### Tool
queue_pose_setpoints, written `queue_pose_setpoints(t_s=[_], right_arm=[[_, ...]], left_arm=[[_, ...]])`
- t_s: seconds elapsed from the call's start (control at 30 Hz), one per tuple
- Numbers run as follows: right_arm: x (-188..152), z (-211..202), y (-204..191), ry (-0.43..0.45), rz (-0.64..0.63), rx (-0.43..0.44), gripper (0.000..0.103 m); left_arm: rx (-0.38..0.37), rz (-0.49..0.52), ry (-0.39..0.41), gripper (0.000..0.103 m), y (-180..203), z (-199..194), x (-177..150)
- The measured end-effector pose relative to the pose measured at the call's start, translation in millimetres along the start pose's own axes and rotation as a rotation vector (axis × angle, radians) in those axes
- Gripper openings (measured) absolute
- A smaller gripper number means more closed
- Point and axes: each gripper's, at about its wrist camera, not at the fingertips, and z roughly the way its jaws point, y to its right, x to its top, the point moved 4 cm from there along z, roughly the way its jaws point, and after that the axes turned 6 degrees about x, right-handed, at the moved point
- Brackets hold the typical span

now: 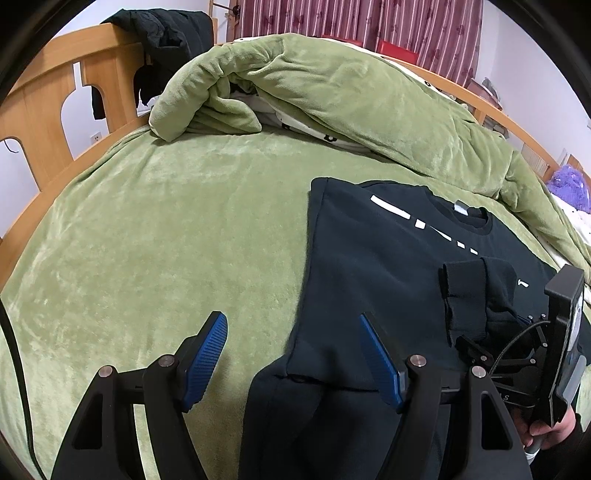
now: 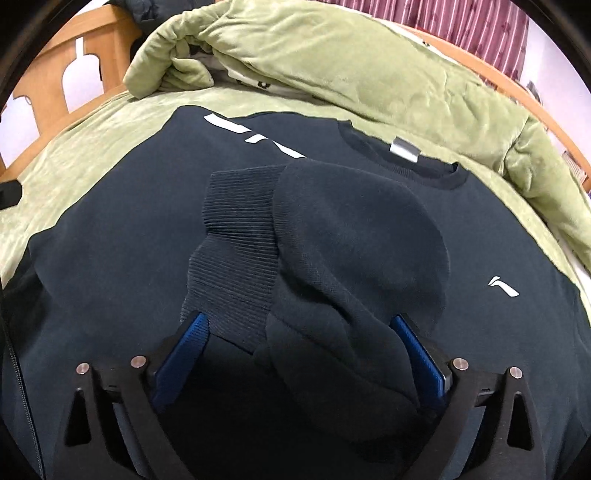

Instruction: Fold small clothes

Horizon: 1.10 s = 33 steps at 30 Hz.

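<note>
A dark navy sweatshirt (image 1: 373,258) with white marks lies flat on the green bed cover; it fills the right wrist view (image 2: 122,229). Its right sleeve (image 2: 332,240), with ribbed cuff (image 2: 240,221), is folded over the chest. My right gripper (image 2: 299,332) stands open with the sleeve bunched between its blue pads (image 2: 417,350); it also shows at the right edge of the left wrist view (image 1: 476,350). My left gripper (image 1: 291,354) is open and empty, straddling the sweatshirt's left edge near the lower left sleeve (image 1: 295,417).
A green plush bed cover (image 1: 166,229) spans the bed. A rumpled green duvet (image 1: 332,92) is heaped at the back. A wooden bed frame (image 1: 40,110) with a black jacket (image 1: 166,40) on it stands at the left. Striped curtains (image 1: 351,22) hang behind.
</note>
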Motion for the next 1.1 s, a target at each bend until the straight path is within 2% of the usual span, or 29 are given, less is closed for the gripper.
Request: queue_pose_setpoints(t_s=[0.03, 0.1, 0.17, 0.23, 0.27, 0.33, 0.43, 0.5, 0.6, 0.77, 0.83, 0.9, 1.0, 1.07, 1.1], right_arm=[[0.3, -0.5, -0.2, 0.003, -0.003, 0.007, 0.095], [-0.1, -6.8, -1.4, 0.022, -0.028, 0.017, 0.077], [1.1, -15.7, 4.3, 0.033, -0.025, 0.021, 0.040], [4.7, -28.2, 20.5, 0.044, 0.030, 0.042, 0.025], [6.2, -36.8, 30.3, 0.059, 0.065, 0.071, 0.023], [6.6, -56.3, 46.7, 0.105, 0.125, 0.107, 0.023], [1.5, -84.2, 73.3, 0.151, 0.172, 0.087, 0.024], [-5.5, -94.1, 92.8, 0.146, 0.220, 0.077, 0.033], [-25.2, -109.7, 130.9, 0.140, 0.300, 0.016, 0.036], [-52.4, -126.6, 171.7, 0.135, 0.394, -0.065, 0.043], [-56.5, -131.3, 175.1, 0.144, 0.415, -0.047, 0.043], [-54.9, -134.2, 167.4, 0.149, 0.385, -0.035, 0.045], [-48.6, -141.2, 144.3, 0.185, 0.315, -0.019, 0.056], [-44.5, -143.8, 128.8, 0.213, 0.271, 0.001, 0.071], [-40.8, -141.9, 116.9, 0.222, 0.227, 0.007, 0.074]], left_arm=[[-0.001, 0.000, 0.000, 0.071, 0.4, -0.3, 0.1], [-0.003, 0.002, 0.002, 0.071, 1.5, -1.5, 0.0], [-0.007, 0.002, 0.003, 0.071, 3.2, -3.2, 0.2], [-0.015, 0.000, 0.003, 0.071, 5.2, -4.8, 0.8], [-0.017, 0.000, 0.003, 0.071, 6.1, -5.3, 1.0], [-0.025, 0.000, 0.004, 0.071, 8.2, -7.0, 1.2], [-0.029, 0.004, 0.008, 0.071, 9.7, -8.4, 0.9], [-0.031, 0.005, 0.004, 0.071, 10.7, -7.9, 0.4], [-0.038, -0.002, -0.003, 0.071, 11.3, -7.0, 0.7], [-0.040, 0.003, -0.001, 0.071, 14.8, -7.8, 0.7], [-0.042, 0.003, -0.001, 0.071, 15.4, -8.1, 0.4], [-0.041, 0.008, 0.001, 0.071, 17.3, -8.2, 0.1], [-0.029, 0.021, 0.006, 0.071, 19.0, -8.4, -1.0], [-0.028, 0.023, 0.003, 0.071, 19.4, -7.5, -1.5], [-0.027, 0.023, 0.001, 0.071, 19.3, -6.8, -1.8]])
